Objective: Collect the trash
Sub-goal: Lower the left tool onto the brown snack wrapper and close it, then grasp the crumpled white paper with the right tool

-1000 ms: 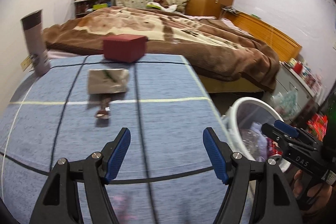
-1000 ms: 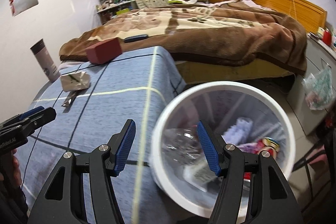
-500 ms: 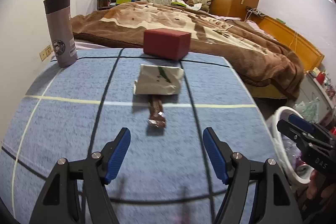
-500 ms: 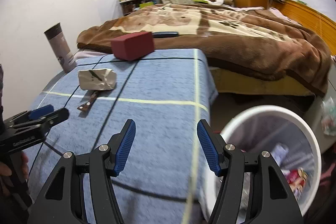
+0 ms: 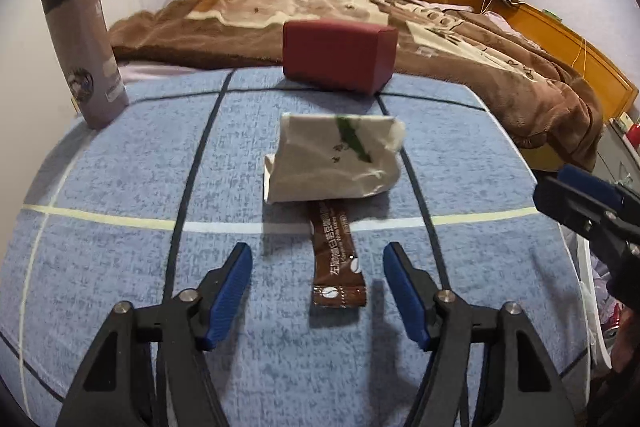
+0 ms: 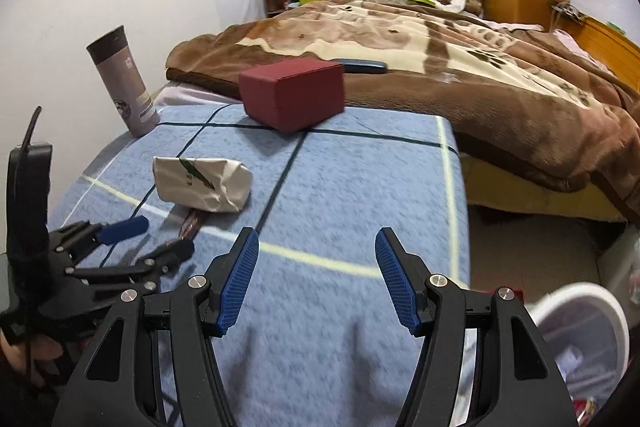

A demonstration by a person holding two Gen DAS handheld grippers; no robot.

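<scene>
Left gripper (image 5: 316,291) low in frame over blue cloth (image 5: 120,267), jaws closing, nothing gripped; near end of brown sachet (image 5: 336,259) lies between blue pads (image 5: 230,293), untouched. Sachet's far end tucked under crumpled white wrapper (image 5: 336,159) at centre. Red box (image 5: 338,55) behind it, grey tumbler (image 5: 84,59) upper left. Right gripper (image 6: 316,281) low centre of own view, jaws wide, empty, above bare cloth. White bin (image 6: 580,339) at lower right, trash inside. Brown blanket (image 6: 480,67) upper right.

Glossy brown foil sachet (image 5: 338,259), crumpled white paper packet (image 5: 336,159), nubbly blue cloth table cover (image 5: 120,187)
</scene>
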